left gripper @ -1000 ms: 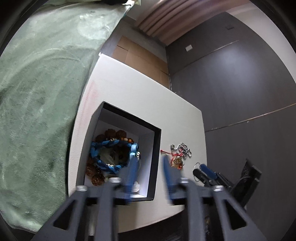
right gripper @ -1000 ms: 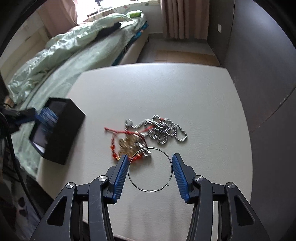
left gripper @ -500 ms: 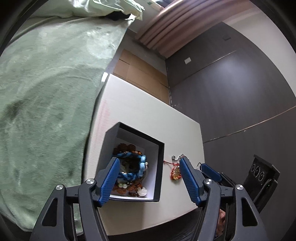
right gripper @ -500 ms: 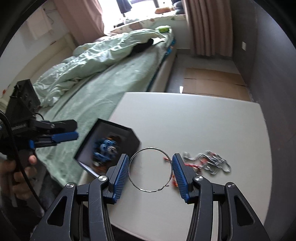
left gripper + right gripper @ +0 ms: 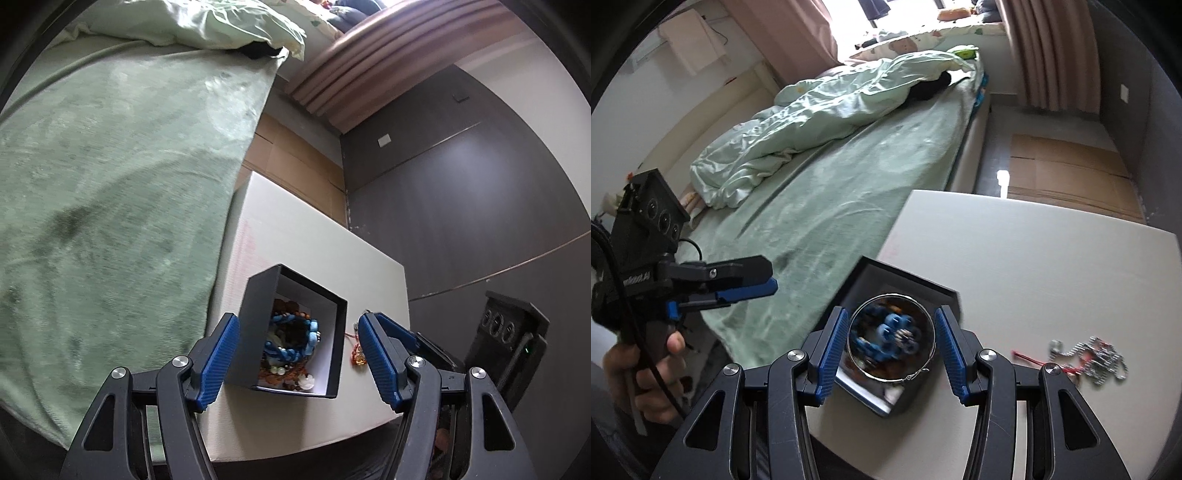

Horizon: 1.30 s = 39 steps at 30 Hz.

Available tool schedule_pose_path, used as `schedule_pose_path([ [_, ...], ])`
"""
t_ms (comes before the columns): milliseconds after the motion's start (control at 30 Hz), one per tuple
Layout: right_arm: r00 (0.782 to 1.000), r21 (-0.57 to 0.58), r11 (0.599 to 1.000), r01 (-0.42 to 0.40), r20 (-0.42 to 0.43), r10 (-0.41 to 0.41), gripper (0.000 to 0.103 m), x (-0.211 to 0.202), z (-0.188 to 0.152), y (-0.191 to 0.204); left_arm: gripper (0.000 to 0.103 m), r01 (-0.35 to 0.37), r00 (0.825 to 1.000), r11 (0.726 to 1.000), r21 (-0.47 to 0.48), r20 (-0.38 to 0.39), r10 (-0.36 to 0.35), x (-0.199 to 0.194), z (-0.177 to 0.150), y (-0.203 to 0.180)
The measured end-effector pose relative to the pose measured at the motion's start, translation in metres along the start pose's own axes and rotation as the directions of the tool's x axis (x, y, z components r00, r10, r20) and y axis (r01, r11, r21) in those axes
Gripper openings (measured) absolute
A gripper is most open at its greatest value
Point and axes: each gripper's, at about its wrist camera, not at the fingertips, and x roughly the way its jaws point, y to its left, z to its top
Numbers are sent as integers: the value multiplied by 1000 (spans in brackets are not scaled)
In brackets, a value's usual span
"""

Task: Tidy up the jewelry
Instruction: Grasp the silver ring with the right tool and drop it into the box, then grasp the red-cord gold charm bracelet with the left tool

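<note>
Two grippers are in view. The right gripper [image 5: 891, 343] is clamped on a thin silver hoop [image 5: 925, 370], held by its edges between the blue pads [image 5: 832, 348]; the hoop is suspended directly over the open black box [image 5: 916, 286]. Through the hoop, blue beaded pieces inside the box are seen, blurred. The box is placed near the left near corner of the white surface [image 5: 1015, 266]. To the right of the box, a silver chain [image 5: 1104, 360] tangled with a red cord [image 5: 1025, 356] is laid on the surface, apart from the box.

The left gripper [image 5: 297, 358] is spread wide with nothing between its fingers [image 5: 218, 363]; it is held off the near edge of the surface, with the box [image 5: 334, 354] framed between them. Inside the white-lined box, a blue bead bracelet [image 5: 291, 345] is piled on brown beads [image 5: 286, 306] and pale stones [image 5: 306, 380]. A red-and-gold charm [image 5: 359, 356] is seen just right of the box on the surface [image 5: 314, 243]. In the right wrist view the left gripper [image 5: 759, 282] is seen at far left, over the green bed [image 5: 827, 206]. The bed is set beside the surface on the left, a crumpled duvet [image 5: 831, 110] at its far end.
</note>
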Motion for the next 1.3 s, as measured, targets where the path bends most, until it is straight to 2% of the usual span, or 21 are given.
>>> schedule_pose_path([
  [100, 1000, 37, 999, -17, -25, 17, 51, 14, 8, -3, 68, -2, 1000, 1000, -6, 6, 2, -4, 0, 3],
  [200, 999, 87, 996, 19, -40, -16, 61, 19, 10, -10, 68, -4, 1000, 1000, -4, 7, 4, -4, 0, 4],
  [467, 999, 132, 990, 46, 16, -49, 61, -14, -12, -28, 68, 9, 1000, 1000, 9, -16, -9, 9, -4, -3],
  [967, 988, 291, 952, 95, 89, -126, 64, -82, -61, -92, 68, 57, 993, 987, 147, -109, -41, 56, -25, -73],
  [1133, 981, 366, 924, 113, 104, -161, 64, -97, -80, -116, 68, 53, 990, 975, 215, -142, -22, 78, -35, -102],
  [1300, 978, 405, 910, 93, 133, -159, 64, -110, -96, -130, 68, 51, 988, 958, 283, -155, -7, 95, -45, -125],
])
